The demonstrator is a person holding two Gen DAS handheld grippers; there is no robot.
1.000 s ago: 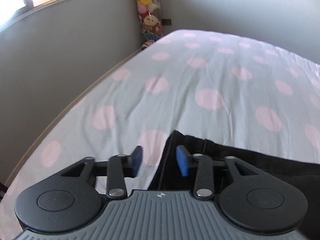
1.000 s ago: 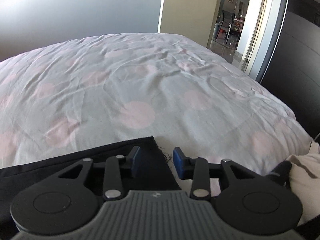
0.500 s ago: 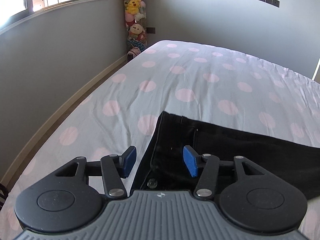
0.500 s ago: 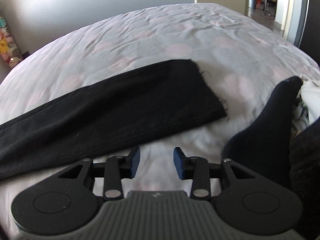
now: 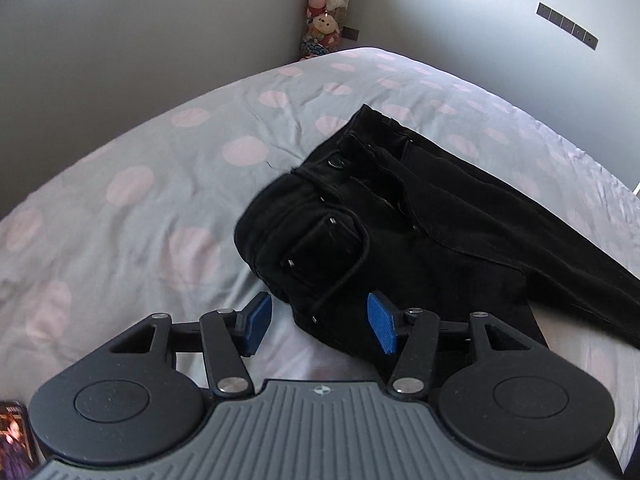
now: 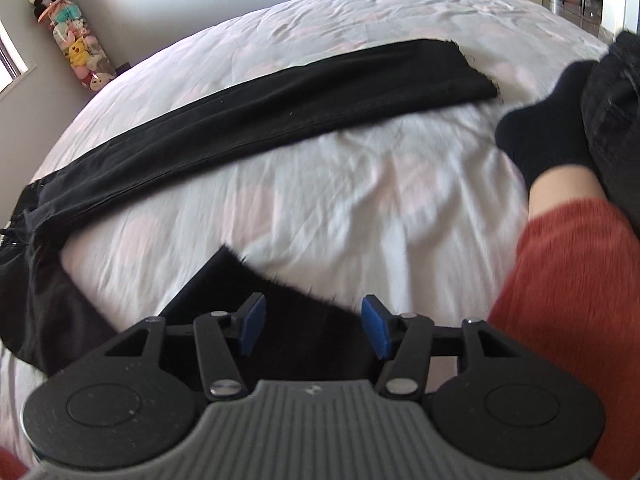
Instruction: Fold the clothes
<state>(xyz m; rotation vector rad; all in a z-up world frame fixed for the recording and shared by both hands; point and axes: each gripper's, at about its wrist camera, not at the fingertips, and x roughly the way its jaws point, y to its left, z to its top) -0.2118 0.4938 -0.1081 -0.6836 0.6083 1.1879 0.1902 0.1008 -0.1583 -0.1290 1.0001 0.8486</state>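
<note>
Black jeans (image 5: pixel 400 216) lie spread on the bed with their legs apart. In the left wrist view the waist, with its button and pocket, sits just ahead. My left gripper (image 5: pixel 320 324) hangs open over the waist's near edge, and its pads do not press on the cloth. In the right wrist view the far leg (image 6: pixel 280 108) runs across the bed. The frayed hem of the near leg (image 6: pixel 224 280) lies under my right gripper (image 6: pixel 314 326). Its jaws are opening, with the hem below the gap and no pad gripping it.
The polka-dot sheet (image 5: pixel 160 200) covers the whole bed and looks wrinkled in the right wrist view (image 6: pixel 340 200). A person's leg in red cloth (image 6: pixel 560 280) with a black sock (image 6: pixel 548 132) rests at the right. A column of plush toys (image 5: pixel 326 4) stands in the far corner.
Both grippers have drawn back across the bed, so the jeans' waist and both legs now show. The right jaws stand wider than before, and the near leg's hem has come under them.
</note>
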